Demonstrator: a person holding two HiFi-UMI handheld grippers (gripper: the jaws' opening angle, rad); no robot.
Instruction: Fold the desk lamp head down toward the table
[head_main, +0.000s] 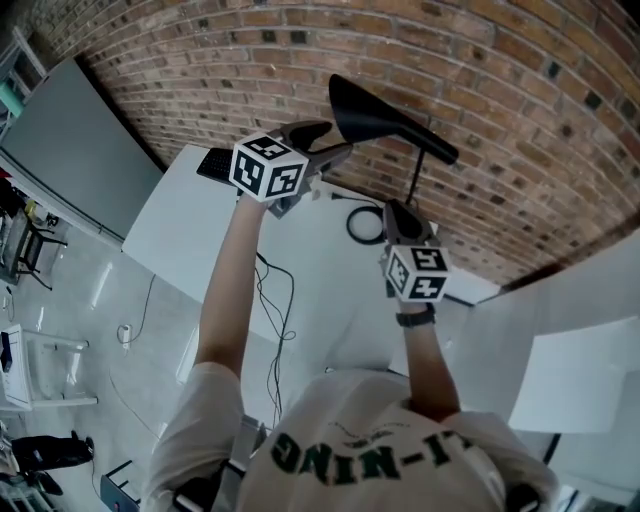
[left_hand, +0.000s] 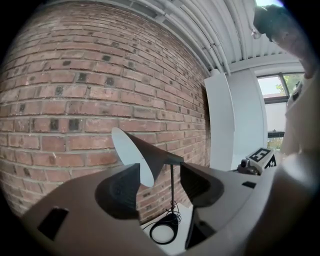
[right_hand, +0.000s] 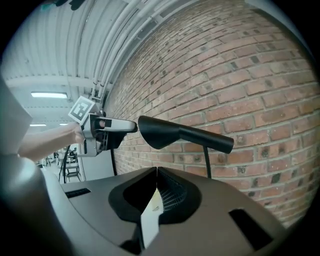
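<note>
While the black conical desk lamp head (head_main: 370, 115) is sitting high over the white table (head_main: 200, 225), my left gripper (head_main: 335, 140) is hovering beside it, jaws apart. My right gripper (head_main: 398, 207) is resting with jaws together; I am judging the fold not yet done.

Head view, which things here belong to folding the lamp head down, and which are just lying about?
Job: lamp head, lamp stem, lamp base, left tool open near the head, right tool shut.
Lying about: keyboard, hanging cables.
</note>
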